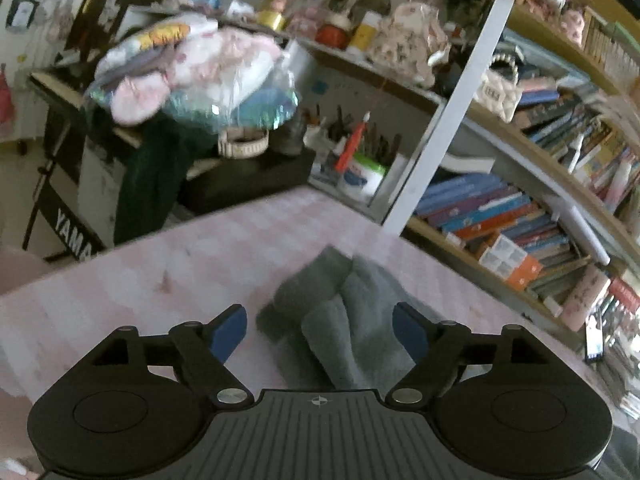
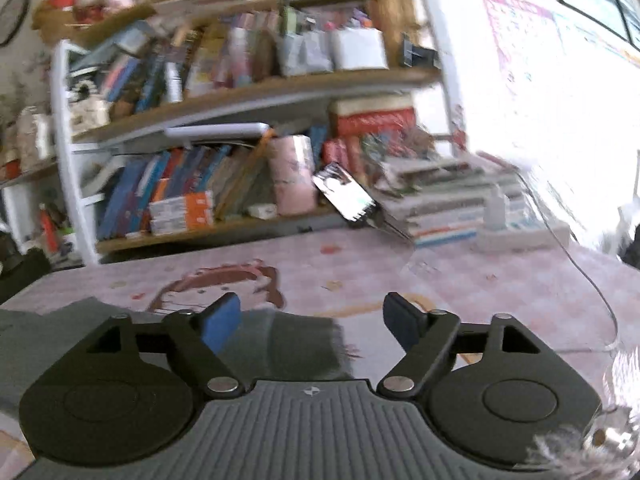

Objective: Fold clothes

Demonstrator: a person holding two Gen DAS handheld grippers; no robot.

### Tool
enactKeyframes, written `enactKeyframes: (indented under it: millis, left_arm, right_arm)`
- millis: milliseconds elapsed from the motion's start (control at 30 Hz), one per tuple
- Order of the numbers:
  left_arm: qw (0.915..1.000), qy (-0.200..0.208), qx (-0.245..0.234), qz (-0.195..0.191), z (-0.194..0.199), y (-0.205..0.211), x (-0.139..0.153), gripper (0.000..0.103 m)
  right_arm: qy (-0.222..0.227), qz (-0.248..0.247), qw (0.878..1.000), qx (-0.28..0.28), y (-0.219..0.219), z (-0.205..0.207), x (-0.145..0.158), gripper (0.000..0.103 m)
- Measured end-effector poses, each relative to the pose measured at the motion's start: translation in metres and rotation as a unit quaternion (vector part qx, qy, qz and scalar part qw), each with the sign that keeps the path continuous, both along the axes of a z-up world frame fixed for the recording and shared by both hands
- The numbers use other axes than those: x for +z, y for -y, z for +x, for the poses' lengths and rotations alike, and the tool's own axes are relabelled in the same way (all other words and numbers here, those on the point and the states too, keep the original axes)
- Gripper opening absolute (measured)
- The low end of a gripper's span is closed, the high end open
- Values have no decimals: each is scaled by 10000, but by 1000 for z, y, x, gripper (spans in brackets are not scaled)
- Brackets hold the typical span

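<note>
A grey garment (image 1: 344, 312) lies bunched on the pink checked table cloth (image 1: 192, 264), just ahead of my left gripper (image 1: 320, 328). The left gripper is open and empty, its blue pads on either side of the cloth's near end. In the right wrist view a flat grey part of the garment (image 2: 292, 344) lies under and to the left of my right gripper (image 2: 314, 322). The right gripper is open and empty, above the garment's frayed right edge.
Bookshelves full of books (image 1: 520, 208) line the table's far side. A phone (image 2: 344, 194) leans against stacked books (image 2: 452, 204). A thin cable (image 2: 588, 280) runs over the table at right. A dark keyboard stand (image 1: 68, 232) and piled soft toys (image 1: 192, 68) stand at left.
</note>
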State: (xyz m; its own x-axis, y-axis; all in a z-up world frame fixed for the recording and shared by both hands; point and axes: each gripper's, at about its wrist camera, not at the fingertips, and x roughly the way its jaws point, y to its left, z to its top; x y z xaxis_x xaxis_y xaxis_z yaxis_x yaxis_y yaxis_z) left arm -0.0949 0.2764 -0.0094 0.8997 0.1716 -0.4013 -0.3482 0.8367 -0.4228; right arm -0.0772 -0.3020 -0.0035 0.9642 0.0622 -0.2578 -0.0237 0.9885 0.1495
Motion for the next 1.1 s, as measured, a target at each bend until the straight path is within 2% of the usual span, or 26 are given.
enactKeyframes:
  millis: [267, 467, 567, 767, 867, 1033, 1100]
  left_arm:
    - [9995, -260, -124, -136, 6, 3, -21, 83]
    - [9998, -156, -135, -6, 5, 7, -25, 83]
    - [9997, -125, -168, 97, 6, 10, -26, 83]
    - [9990, -215, -204, 325, 12, 15, -25, 82]
    - [9996, -172, -137, 160, 15, 14, -24, 81]
    - [9979, 180, -190, -587, 14, 5, -28, 82]
    - [9971, 231, -186, -698, 13, 4, -30, 82]
  right_arm:
    - [-152, -336, 9960, 812, -55, 4, -7, 87]
    - [-318, -563, 9876, 1432, -98, 9, -13, 89]
    - [-541, -563, 9817, 1736, -119, 18, -20, 90]
    - [-623, -701, 9749, 2017, -154, 33, -19, 90]
    - [-607, -849, 9689, 2242, -180, 42, -16, 90]
    - [-623, -1141, 9551, 2662, -223, 51, -14, 90]
    - [-669, -1213, 9517, 2741, -235, 52, -16, 90]
